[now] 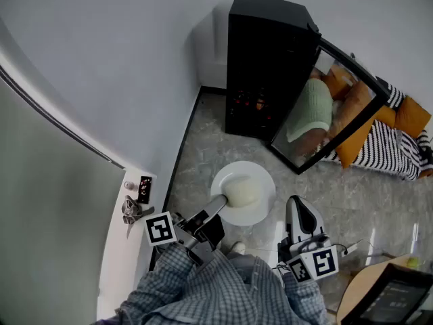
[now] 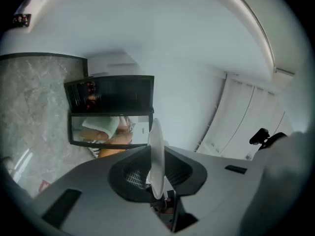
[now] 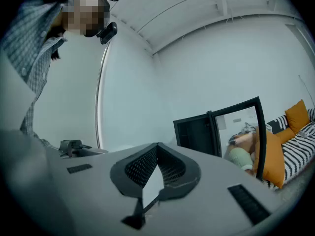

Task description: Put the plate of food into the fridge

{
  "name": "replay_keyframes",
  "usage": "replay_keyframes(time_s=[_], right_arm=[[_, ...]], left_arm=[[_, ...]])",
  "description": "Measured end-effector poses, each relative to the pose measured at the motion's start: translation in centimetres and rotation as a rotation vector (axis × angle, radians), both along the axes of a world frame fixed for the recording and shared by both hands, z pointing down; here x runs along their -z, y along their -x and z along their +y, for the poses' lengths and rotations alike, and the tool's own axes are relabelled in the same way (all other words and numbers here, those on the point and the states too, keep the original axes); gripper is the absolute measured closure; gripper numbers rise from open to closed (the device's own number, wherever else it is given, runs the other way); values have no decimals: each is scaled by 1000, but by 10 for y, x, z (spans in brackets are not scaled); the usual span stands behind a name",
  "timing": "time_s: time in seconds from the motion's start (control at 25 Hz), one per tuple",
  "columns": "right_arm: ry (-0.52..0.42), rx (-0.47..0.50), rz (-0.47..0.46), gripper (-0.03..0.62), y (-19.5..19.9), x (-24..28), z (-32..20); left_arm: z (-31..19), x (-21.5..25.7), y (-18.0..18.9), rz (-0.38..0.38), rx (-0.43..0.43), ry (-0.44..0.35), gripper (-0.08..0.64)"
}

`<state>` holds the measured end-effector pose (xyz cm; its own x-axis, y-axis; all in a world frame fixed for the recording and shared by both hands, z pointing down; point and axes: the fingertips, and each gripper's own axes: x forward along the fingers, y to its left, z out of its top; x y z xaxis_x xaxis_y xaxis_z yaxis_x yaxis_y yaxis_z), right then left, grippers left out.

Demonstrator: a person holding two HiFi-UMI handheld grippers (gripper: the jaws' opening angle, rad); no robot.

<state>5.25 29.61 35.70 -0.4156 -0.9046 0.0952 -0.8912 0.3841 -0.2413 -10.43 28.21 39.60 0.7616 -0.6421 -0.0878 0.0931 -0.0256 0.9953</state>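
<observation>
Far left of the head view, at 8 o'clock: white door edge with a metal handle (image 1: 130,210). Just right of it, the left tool (image 1: 218,203), marker cube back toward the plaid sleeve (image 1: 203,290), pinching the white plate (image 1: 262,176) at its 8 o'clock rim. Same grip in the left gripper view: plate (image 2: 156,149) edge-on, a thin upright white sliver clamped between the pads of the left tool (image 2: 156,183). Plate held just below centre of the head view, over the grey marbled floor (image 1: 203,147), with a pale mound of food (image 1: 242,191) on it.

At 4 o'clock from the plate, near but not touching: right tool (image 1: 300,217), pointing the same way as the left. In the right gripper view, right tool (image 3: 157,149) pressed together, nothing between the pads.

At 12 o'clock, well apart from the plate: black fridge (image 1: 267,59), its glass door (image 1: 335,107) swung open toward 2 o'clock. Fridge also ahead in both gripper views (image 2: 118,92) (image 3: 197,132). Far right, at 3 o'clock: striped sofa (image 1: 392,151) with orange cushions (image 1: 413,117).
</observation>
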Motion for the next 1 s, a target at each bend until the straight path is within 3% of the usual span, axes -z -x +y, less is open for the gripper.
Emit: replay_keyframes(time_s=[0.48, 0.72, 0.84, 1.0], right_arm=[[19, 12, -29, 586, 4, -2, -2], [158, 12, -273, 584, 5, -15, -2], [227, 7, -444, 581, 7, -20, -1], [317, 3, -634, 488, 9, -32, 0]], left_arm=[[-2, -1, 3, 18, 5, 2, 497], [-1, -2, 3, 17, 5, 2, 497], [0, -2, 4, 20, 11, -1, 496], [-2, -2, 3, 38, 23, -5, 496]])
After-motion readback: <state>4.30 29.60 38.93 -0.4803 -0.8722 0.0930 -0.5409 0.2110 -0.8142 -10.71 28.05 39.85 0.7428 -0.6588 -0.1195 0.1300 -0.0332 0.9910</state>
